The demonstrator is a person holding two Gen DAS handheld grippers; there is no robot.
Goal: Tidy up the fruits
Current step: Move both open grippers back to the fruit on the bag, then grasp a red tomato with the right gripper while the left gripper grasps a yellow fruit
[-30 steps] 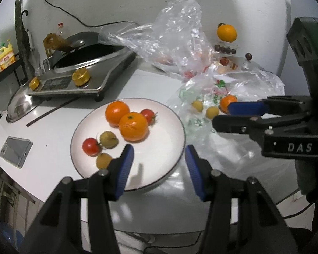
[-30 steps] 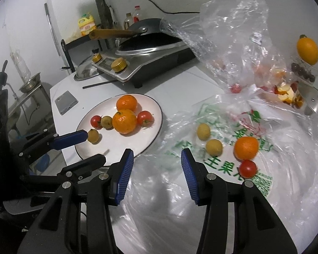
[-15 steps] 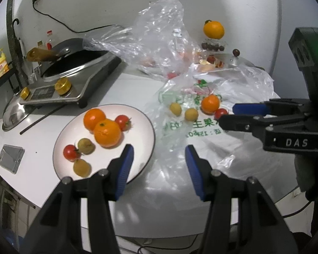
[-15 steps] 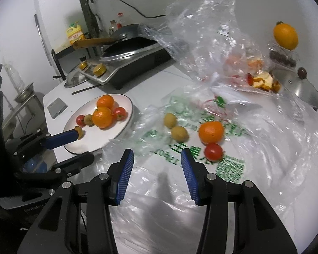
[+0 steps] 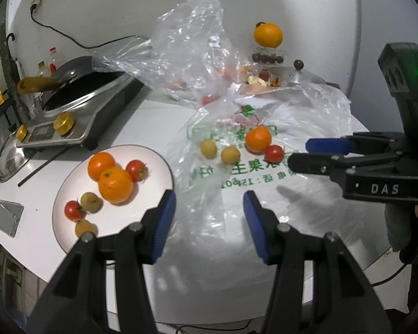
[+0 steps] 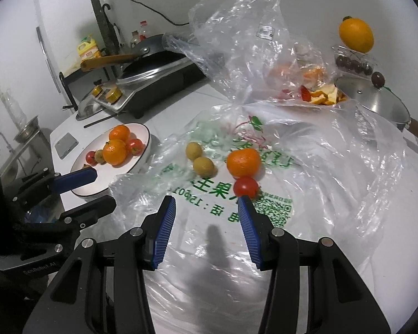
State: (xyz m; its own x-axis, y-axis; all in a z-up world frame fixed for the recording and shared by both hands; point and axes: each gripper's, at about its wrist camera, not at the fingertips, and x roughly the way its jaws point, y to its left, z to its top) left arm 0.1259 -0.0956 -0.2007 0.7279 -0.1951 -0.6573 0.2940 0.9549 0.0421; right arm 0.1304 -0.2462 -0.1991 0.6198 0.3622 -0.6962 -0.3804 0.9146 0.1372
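A white plate (image 5: 150, 167) on the left of the white table carries two oranges (image 5: 114, 185), tomatoes and small yellow-brown fruits. To its right, a flat printed plastic bag (image 6: 306, 183) has an orange (image 6: 243, 162), a tomato (image 6: 245, 187) and two yellow fruits (image 6: 204, 166) lying on it. My left gripper (image 5: 209, 203) is open and empty, hovering between the plate's right rim and the bag. My right gripper (image 6: 206, 208) is open and empty just short of the tomato. In the left wrist view the right gripper (image 5: 301, 154) sits just right of the tomato (image 5: 274, 153).
An induction cooker with a wok (image 5: 78, 105) stands at the back left, with a pot lid (image 5: 9, 158) and a phone (image 5: 7, 217) near the table's left edge. A crumpled clear bag (image 6: 237, 41), peel scraps (image 6: 320, 91), a lidded pan (image 6: 376, 103) and an orange on a punnet (image 6: 356, 35) crowd the back.
Both grippers have moved right, away from over the plate and toward the printed bag; the bag's fruits are now closer. Neither jaw gap has changed.
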